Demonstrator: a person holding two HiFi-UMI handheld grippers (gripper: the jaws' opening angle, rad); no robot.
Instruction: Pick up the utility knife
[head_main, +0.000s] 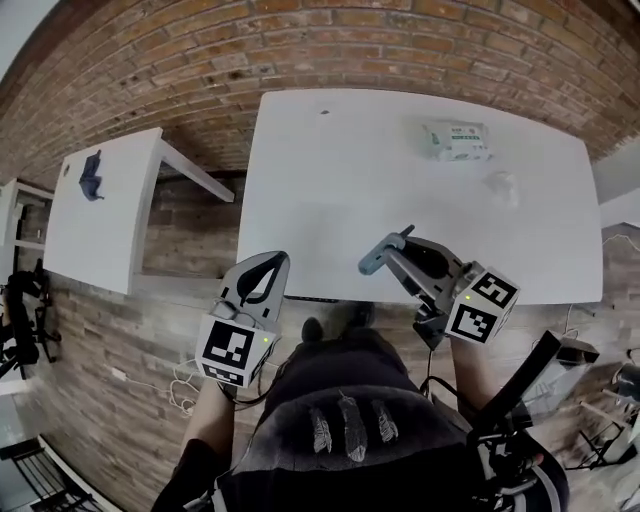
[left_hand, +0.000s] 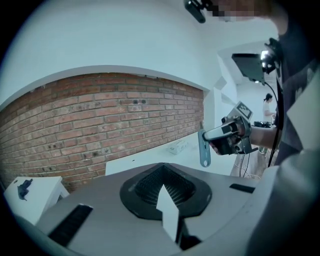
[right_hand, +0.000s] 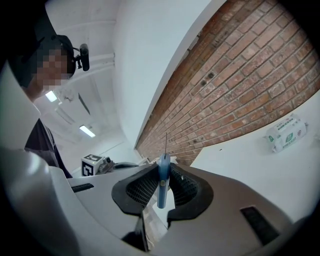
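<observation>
- Left gripper (head_main: 270, 265): closed fully, empty, held just off the near edge of the white table (head_main: 340, 180).
- Right gripper (head_main: 390, 250): partway open, clamped on the blue utility knife (head_main: 378, 257), thin blade out, raised in the air over the table's near edge.
- Tissue pack (head_main: 456, 140): lying near the table's far right corner.

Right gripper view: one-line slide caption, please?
Right hand-held gripper clamps the blue utility knife, blade out, with white table and brick wall beyond.
</observation>
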